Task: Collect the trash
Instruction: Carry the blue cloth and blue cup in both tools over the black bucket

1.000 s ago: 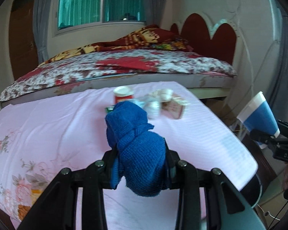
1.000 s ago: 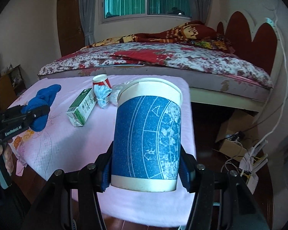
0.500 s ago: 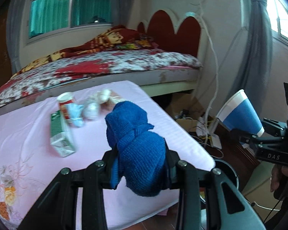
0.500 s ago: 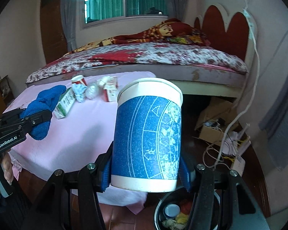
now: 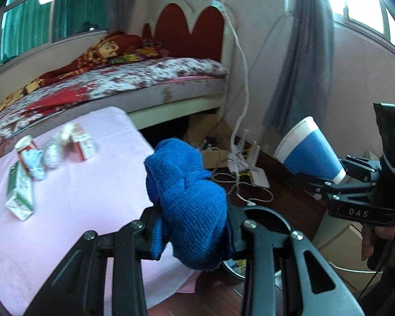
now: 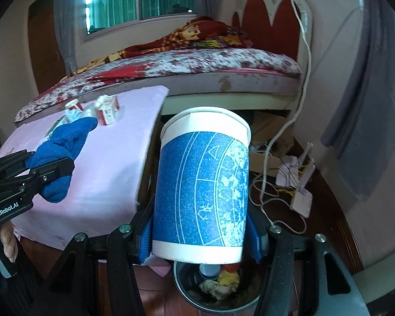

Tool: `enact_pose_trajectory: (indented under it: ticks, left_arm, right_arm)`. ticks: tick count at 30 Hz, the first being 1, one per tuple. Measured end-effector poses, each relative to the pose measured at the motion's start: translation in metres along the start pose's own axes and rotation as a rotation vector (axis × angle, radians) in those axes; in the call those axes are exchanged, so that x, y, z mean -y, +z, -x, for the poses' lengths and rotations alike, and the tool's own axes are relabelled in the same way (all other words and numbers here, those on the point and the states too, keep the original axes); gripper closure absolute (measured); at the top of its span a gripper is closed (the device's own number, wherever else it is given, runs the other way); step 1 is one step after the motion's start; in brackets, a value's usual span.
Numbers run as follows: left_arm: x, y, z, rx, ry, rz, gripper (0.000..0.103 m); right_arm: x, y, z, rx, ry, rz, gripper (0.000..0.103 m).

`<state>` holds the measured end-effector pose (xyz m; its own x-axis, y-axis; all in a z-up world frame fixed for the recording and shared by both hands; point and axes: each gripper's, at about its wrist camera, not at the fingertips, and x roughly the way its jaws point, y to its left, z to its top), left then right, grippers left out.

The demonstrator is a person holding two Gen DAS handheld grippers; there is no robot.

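My left gripper [image 5: 192, 226] is shut on a bunched blue cloth [image 5: 189, 205], held over the table's right edge; it also shows in the right wrist view [image 6: 63, 155]. My right gripper [image 6: 201, 234] is shut on a blue and white paper cup [image 6: 202, 181], held upright just above a dark round trash bin [image 6: 216, 289] on the floor with crumpled waste inside. The cup also shows in the left wrist view [image 5: 310, 155], to the right of the cloth. The bin's rim [image 5: 263, 213] peeks from behind the cloth.
On the pink tablecloth [image 5: 79, 189] lie a green and white carton [image 5: 19, 192], a red and white cup [image 5: 26, 147], crumpled wrappers [image 5: 51, 152] and a small red box [image 5: 83, 144]. A bed [image 6: 197, 63] stands behind. Cables and a router [image 6: 297, 189] lie on the floor.
Both grippers have swung right, off the table toward the floor. The trash bin has come under the cup. The cloth and the cup stay gripped.
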<state>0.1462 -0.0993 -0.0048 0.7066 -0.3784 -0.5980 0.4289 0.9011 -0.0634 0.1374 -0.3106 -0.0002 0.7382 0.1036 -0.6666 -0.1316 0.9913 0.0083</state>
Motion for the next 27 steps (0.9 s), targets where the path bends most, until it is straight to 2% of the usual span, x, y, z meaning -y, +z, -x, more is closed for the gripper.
enact_pose_trajectory:
  ticks: [15, 27]
  left_arm:
    - [0.083, -0.023, -0.042, -0.116, -0.143, -0.090, 0.066]
    - [0.112, -0.047, -0.080, -0.232, -0.235, -0.110, 0.066]
  right_arm:
    - [0.062, -0.056, 0.006, -0.078, -0.078, -0.041, 0.044]
    - [0.088, -0.100, -0.025, -0.198, -0.095, -0.012, 0.044]
